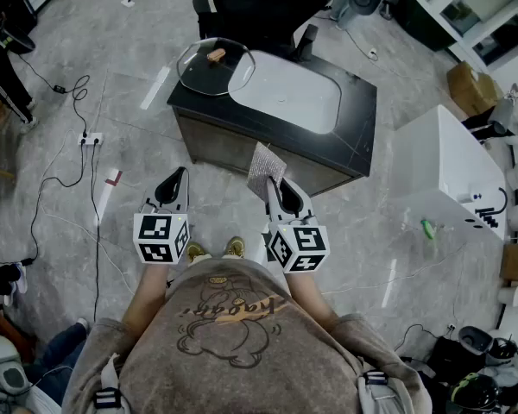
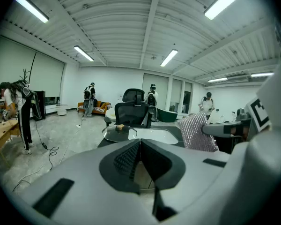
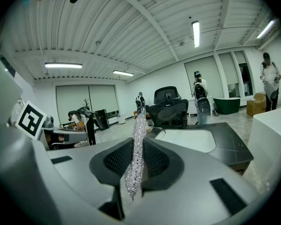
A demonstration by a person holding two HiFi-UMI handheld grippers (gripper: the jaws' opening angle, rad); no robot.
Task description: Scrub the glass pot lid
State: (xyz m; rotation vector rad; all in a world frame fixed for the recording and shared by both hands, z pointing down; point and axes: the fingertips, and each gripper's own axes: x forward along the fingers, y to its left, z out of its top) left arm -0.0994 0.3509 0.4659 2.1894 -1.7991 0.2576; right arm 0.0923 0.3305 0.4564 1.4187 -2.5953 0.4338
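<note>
The glass pot lid (image 1: 214, 65), with a wooden knob, lies on the far left corner of the black counter (image 1: 356, 119), beside the white sink basin (image 1: 289, 93). It also shows ahead in the left gripper view as the lid (image 2: 120, 132). My left gripper (image 1: 174, 179) is shut and empty, held in front of the counter and short of it; its jaws (image 2: 139, 142) meet. To its right, my right gripper (image 1: 276, 185) is shut on a silvery scrub cloth (image 1: 266, 169), which stands up edge-on between the jaws (image 3: 136, 149).
A black office chair (image 1: 259, 7) stands behind the counter. A white cabinet (image 1: 445, 166) is to the right, with a cardboard box (image 1: 473, 87) beyond it. Cables and a power strip (image 1: 91, 139) lie on the floor at left. Several people stand far off.
</note>
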